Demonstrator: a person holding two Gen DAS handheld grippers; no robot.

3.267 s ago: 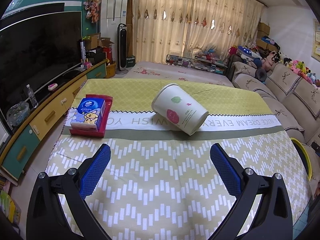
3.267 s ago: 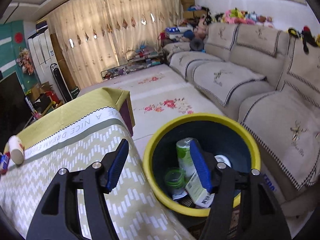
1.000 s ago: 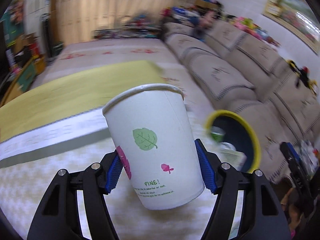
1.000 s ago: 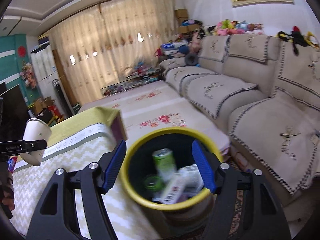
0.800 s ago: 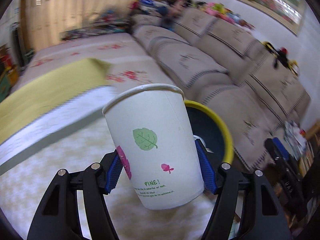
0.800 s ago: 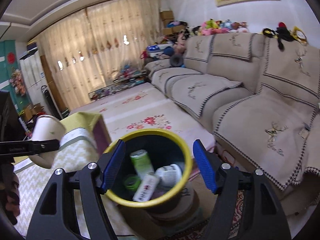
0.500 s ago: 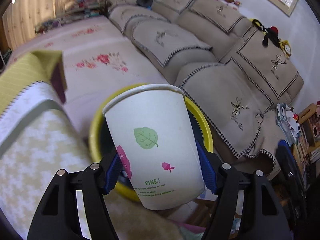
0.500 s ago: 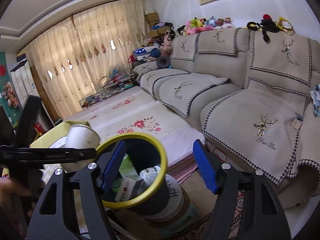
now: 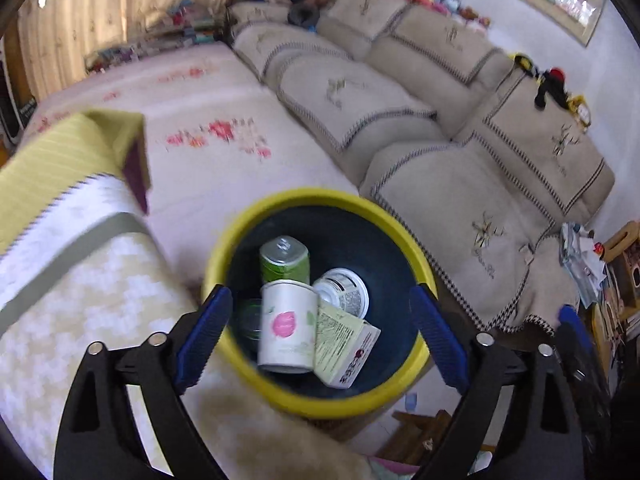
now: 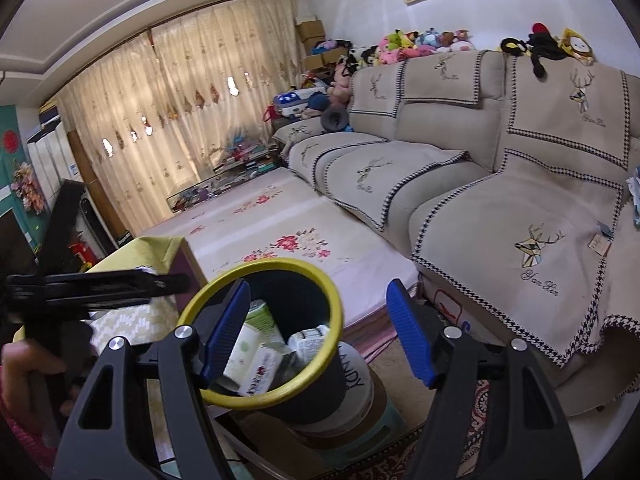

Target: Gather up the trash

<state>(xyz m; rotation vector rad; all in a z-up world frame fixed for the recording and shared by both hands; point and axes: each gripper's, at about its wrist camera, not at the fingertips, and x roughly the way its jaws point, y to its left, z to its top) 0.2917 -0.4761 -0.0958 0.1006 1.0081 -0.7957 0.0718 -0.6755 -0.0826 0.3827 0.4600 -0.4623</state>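
A white paper cup [image 9: 287,326] with a pink spot and a green leaf lies inside the yellow-rimmed dark bin [image 9: 320,196], on top of the other trash. My left gripper [image 9: 320,304] hangs over the bin. Its jaws are opening wide and nothing is between them. Around the cup are a green can [image 9: 285,258], a white tub [image 9: 344,292] and a pale carton [image 9: 344,344]. My right gripper [image 10: 318,296] stands open over the bin [image 10: 276,265] from the other side and holds nothing. In the right wrist view the left gripper's black frame [image 10: 100,280] reaches in from the left.
The table with the yellow-green patterned cloth [image 9: 60,280] stands just left of the bin. A beige sofa [image 9: 440,120] runs along the right, with flowered carpet [image 9: 220,120] between. The bin rests on a round base [image 10: 360,384]. A person's hand [image 10: 24,364] holds the left gripper.
The left gripper swung the cup from above the table to above the bin, then opened, and the cup dropped in. The right gripper's view shifted slightly to the right.
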